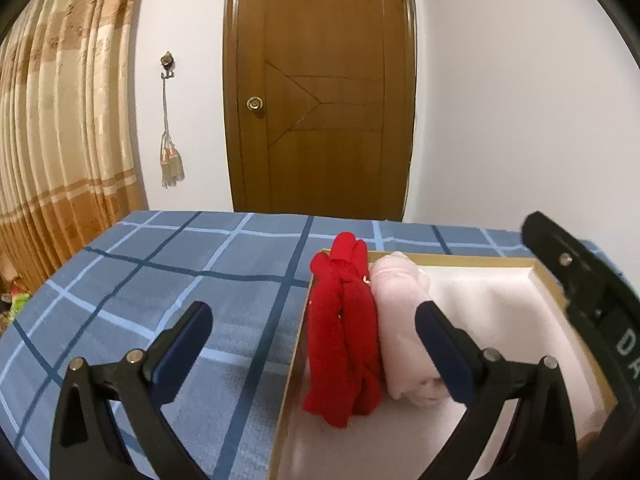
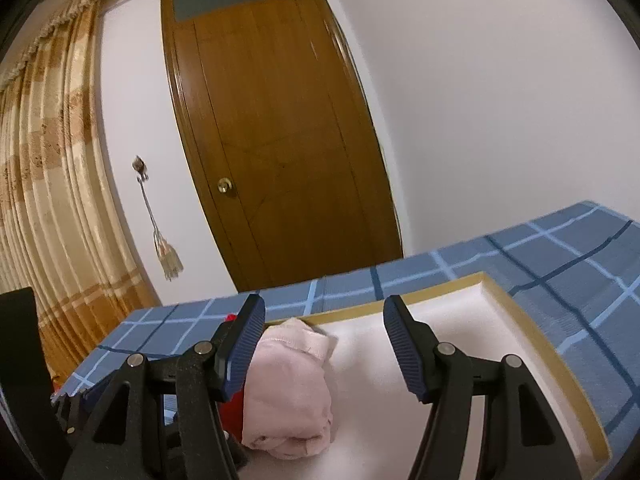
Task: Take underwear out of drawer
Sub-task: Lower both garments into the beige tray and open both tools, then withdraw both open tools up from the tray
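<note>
currently: red rolled cotton underwear [image 1: 344, 332] and pale pink rolled underwear [image 1: 404, 328] lie inside the shallow white-lined cardboard drawer [image 1: 532, 268], long axes running away from both tools. left tool [image 1: 316, 344] wide, straddling red roll, empty; right tool [image 2: 324, 348] half-spread, empty, pink roll at its left pad.

1. Ahead of you stands a brown wooden door [image 1: 320, 92] with a round brass knob [image 1: 255, 103], shut, set in a plain white wall [image 1: 520, 100].
2. On your left hangs a striped beige and tan curtain [image 1: 60, 120].
3. Between them, a wall hook [image 1: 167, 60] carries a tassel [image 1: 172, 168].
4. A blue checked bedspread [image 1: 160, 280] covers the bed below.
</note>
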A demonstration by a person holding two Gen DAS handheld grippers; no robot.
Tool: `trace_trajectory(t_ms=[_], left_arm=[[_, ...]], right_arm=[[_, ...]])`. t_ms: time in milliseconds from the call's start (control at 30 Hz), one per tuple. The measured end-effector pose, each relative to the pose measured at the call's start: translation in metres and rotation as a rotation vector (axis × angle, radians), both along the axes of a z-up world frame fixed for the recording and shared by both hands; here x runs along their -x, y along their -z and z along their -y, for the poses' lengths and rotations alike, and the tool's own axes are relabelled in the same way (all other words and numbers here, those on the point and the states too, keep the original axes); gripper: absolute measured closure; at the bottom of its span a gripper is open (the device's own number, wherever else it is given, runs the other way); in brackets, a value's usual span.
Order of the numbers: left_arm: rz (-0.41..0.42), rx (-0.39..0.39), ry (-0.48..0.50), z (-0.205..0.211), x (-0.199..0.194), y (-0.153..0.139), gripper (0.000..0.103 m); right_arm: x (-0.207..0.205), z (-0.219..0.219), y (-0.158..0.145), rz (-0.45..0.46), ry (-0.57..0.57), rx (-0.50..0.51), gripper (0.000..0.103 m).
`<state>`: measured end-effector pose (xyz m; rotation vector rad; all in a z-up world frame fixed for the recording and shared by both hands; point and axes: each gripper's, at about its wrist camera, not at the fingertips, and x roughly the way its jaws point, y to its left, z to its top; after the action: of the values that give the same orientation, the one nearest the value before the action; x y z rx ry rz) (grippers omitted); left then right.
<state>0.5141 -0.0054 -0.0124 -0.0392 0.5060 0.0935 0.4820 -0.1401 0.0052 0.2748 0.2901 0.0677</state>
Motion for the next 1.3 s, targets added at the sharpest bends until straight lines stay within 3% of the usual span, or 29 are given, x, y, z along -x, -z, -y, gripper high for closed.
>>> trace_trajectory(t_ms=[267,400,700,1000,1300], left_arm=[[0.096,-0.065,-0.002,0.010,0.030,-0.002,0.001],[0.151,-0.057,-0.002,0.007,0.043,-0.005,0.001],[0.166,-0.045,0.032,0.007,0.072,-0.007,0.000],[0.148,-0.049,0.034,0.009,0.097,-0.004,0.000],[0.128,-0.048,0.031,0.006,0.112,-0.004,0.000]], right_arm=[[0.047,-0.008,-0.004,0.166,0.037,0.140,0.030],[0.055,-0.014,-0.003,0.142,0.045,0.190,0.030],[0.075,0.003,-0.002,0.121,0.101,0.141,0.030],[0.102,0.001,-0.004,0.186,0.137,0.144,0.030],[0.110,0.016,0.005,0.094,0.131,0.041,0.030]])
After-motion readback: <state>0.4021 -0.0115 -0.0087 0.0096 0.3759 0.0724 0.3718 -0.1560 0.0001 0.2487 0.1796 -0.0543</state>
